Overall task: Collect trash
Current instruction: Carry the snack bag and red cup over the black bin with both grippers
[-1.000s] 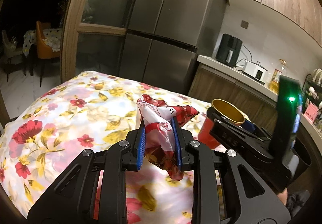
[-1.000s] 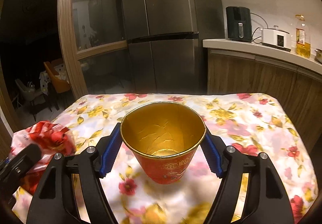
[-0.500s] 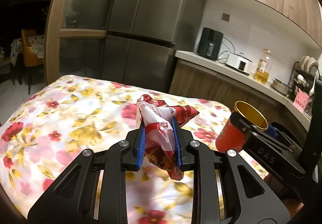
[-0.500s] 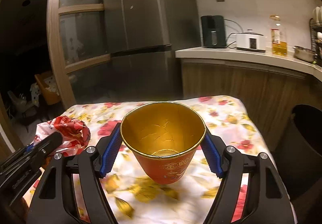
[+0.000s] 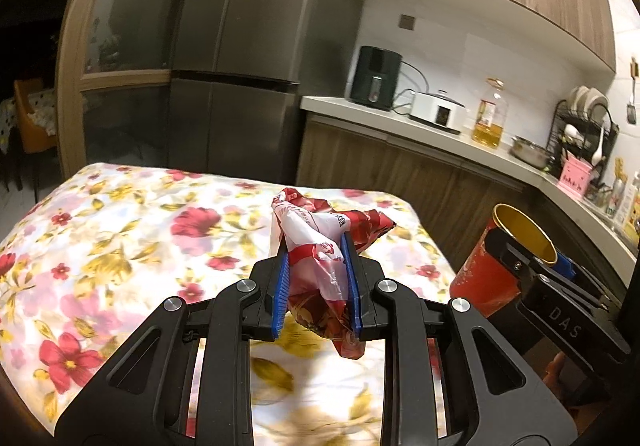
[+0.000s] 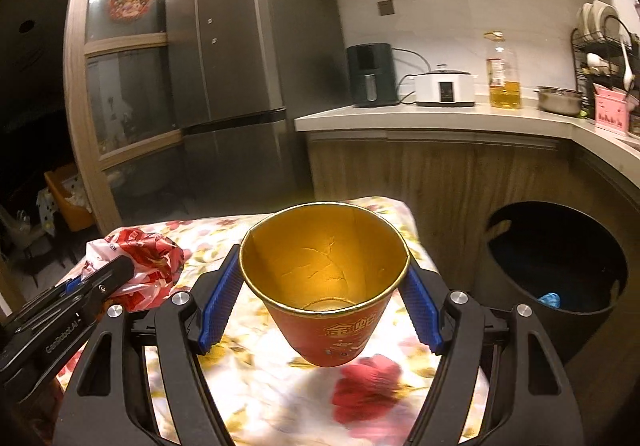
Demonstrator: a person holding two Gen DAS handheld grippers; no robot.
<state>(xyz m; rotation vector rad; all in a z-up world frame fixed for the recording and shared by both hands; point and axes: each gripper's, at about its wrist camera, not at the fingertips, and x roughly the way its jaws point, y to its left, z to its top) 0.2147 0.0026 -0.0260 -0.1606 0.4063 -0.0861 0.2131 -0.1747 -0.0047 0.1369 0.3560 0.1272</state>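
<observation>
My left gripper (image 5: 316, 282) is shut on a crumpled red and white plastic wrapper (image 5: 320, 246), held above the flowered tablecloth (image 5: 120, 246). In the right wrist view the same wrapper (image 6: 136, 266) shows at the left, pinched in the left gripper's black fingers (image 6: 108, 278). My right gripper (image 6: 322, 298) is shut on a red paper cup (image 6: 324, 278) with a gold inside, upright and empty, its blue pads pressed against both sides. The cup (image 5: 500, 262) also appears at the right of the left wrist view. A black round bin (image 6: 552, 258) stands on the floor right of the table.
A steel fridge (image 6: 240, 65) stands behind the table. A wooden counter (image 6: 440, 117) along the wall carries a black appliance (image 6: 370, 73), a white cooker (image 6: 444, 89), an oil bottle (image 6: 502, 73), a steel pot and a dish rack. Something blue (image 6: 550, 300) lies inside the bin.
Both grippers have swung to the right with wrapper and cup still held. The table's right edge, the counter and the black bin have come into view.
</observation>
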